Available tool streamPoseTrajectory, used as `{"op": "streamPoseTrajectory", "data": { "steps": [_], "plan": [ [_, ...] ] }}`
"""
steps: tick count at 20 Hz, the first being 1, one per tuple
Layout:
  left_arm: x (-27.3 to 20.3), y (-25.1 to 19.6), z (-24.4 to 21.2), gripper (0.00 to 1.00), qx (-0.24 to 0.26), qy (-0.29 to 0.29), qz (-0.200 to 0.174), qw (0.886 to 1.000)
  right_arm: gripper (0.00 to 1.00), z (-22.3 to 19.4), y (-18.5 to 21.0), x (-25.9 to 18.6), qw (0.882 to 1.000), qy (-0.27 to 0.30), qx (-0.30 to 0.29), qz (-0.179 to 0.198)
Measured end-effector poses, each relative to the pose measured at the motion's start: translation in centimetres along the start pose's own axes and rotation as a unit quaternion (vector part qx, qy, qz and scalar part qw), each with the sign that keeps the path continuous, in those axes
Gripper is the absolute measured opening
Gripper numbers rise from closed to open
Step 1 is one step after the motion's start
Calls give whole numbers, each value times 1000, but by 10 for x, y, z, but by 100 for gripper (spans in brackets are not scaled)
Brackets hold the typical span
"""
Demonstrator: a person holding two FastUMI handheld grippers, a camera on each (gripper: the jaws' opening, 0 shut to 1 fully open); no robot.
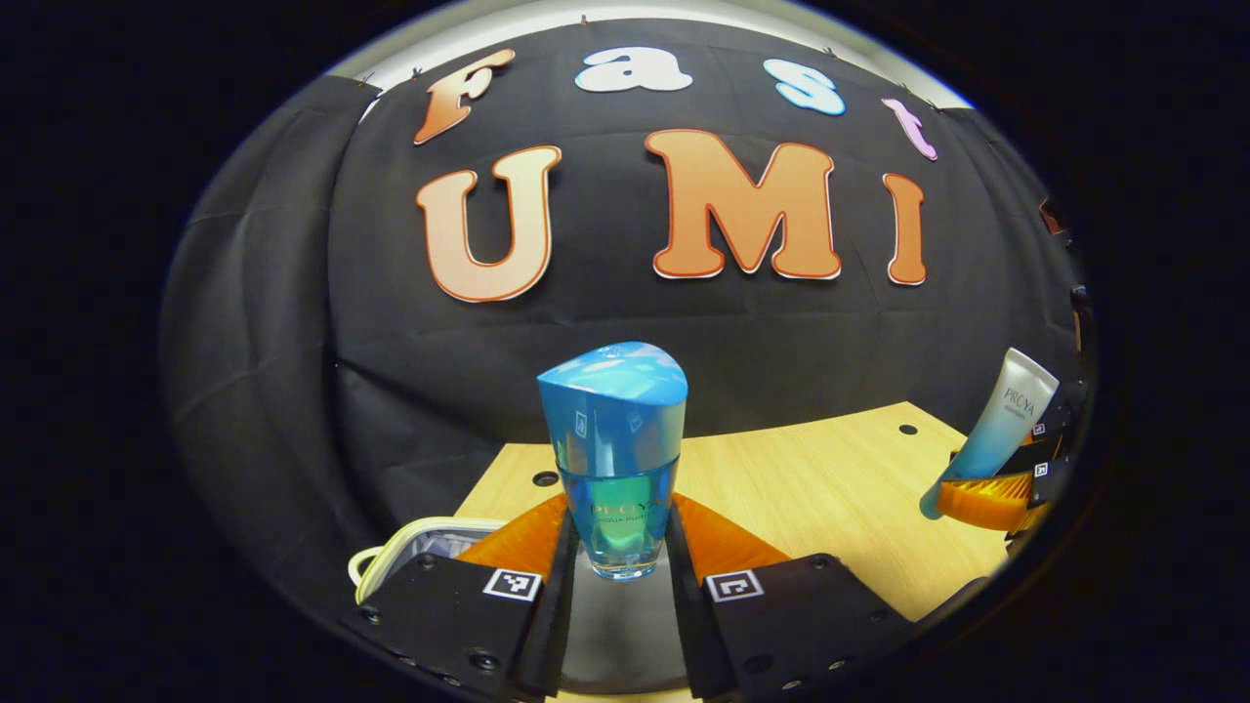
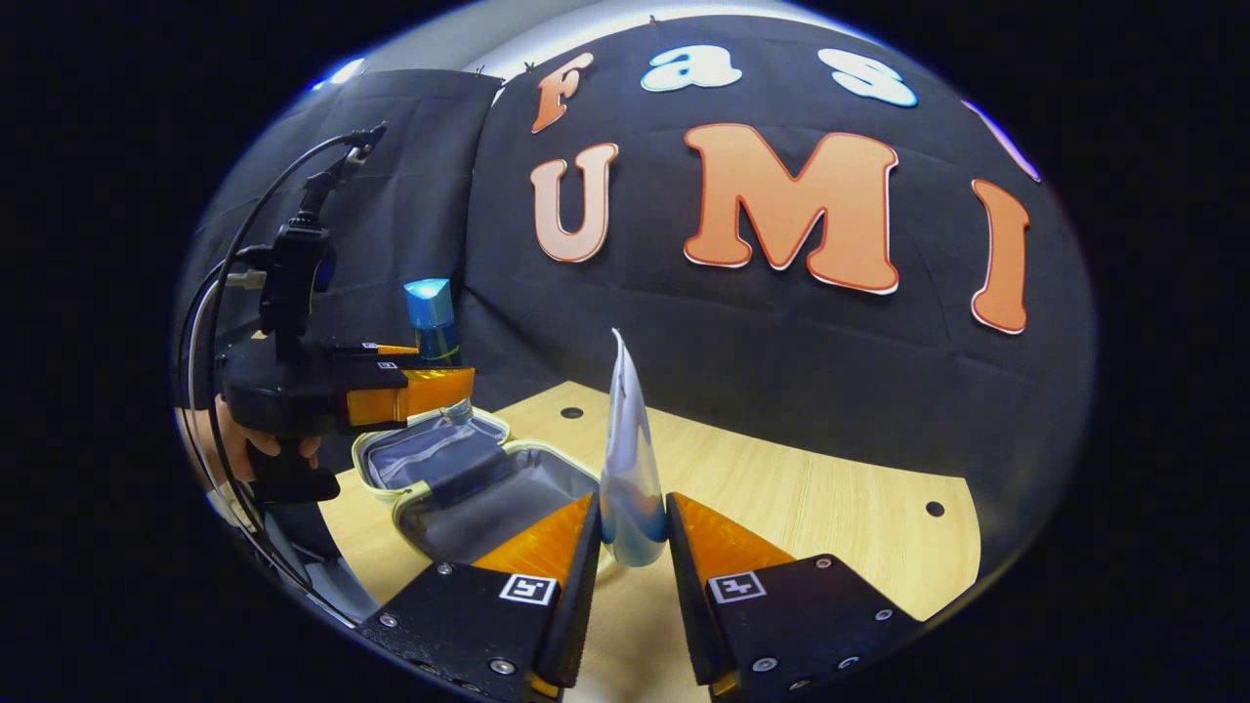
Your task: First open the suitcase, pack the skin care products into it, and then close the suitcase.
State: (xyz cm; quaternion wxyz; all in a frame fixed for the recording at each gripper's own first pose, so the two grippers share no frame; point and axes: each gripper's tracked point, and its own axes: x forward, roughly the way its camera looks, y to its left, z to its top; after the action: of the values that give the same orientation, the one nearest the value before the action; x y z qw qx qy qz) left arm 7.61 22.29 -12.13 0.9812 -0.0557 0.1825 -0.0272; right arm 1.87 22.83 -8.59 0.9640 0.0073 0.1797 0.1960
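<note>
My left gripper (image 1: pixel 619 561) is shut on a blue glass bottle (image 1: pixel 613 449) with a wide blue cap, held upright above the wooden table (image 1: pixel 811 488). A corner of the open suitcase (image 1: pixel 410 547) shows just below and left of it. In the right gripper view, my right gripper (image 2: pixel 631 547) is shut on a white-to-blue tube (image 2: pixel 628 459), seen edge-on, standing upright. The small pale-green suitcase (image 2: pixel 459 469) lies open, grey lining up, left of the tube. The left gripper (image 2: pixel 430 386) holds the blue bottle (image 2: pixel 433 322) over the suitcase's far half. The tube (image 1: pixel 991 434) and right gripper (image 1: pixel 986 498) also appear at far right.
The light wooden table (image 2: pixel 811 508) has small round holes and ends at the black cloth wall behind. A hand (image 2: pixel 264 444) holds the left gripper's handle, with a cable looping above it. Bare tabletop lies to the right of the suitcase.
</note>
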Motion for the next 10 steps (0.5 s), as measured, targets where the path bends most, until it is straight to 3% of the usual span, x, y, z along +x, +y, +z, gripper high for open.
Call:
{"op": "streamPoseTrajectory", "data": {
  "steps": [4,10],
  "plan": [
    [3,22,-14,47,-10,20,-22,1000,42,11,30,19,1000,-5,2,1],
    [20,33,-78,47,-16,99,-76,992,42,-6,67,40,999,18,38,-14]
  ]
}}
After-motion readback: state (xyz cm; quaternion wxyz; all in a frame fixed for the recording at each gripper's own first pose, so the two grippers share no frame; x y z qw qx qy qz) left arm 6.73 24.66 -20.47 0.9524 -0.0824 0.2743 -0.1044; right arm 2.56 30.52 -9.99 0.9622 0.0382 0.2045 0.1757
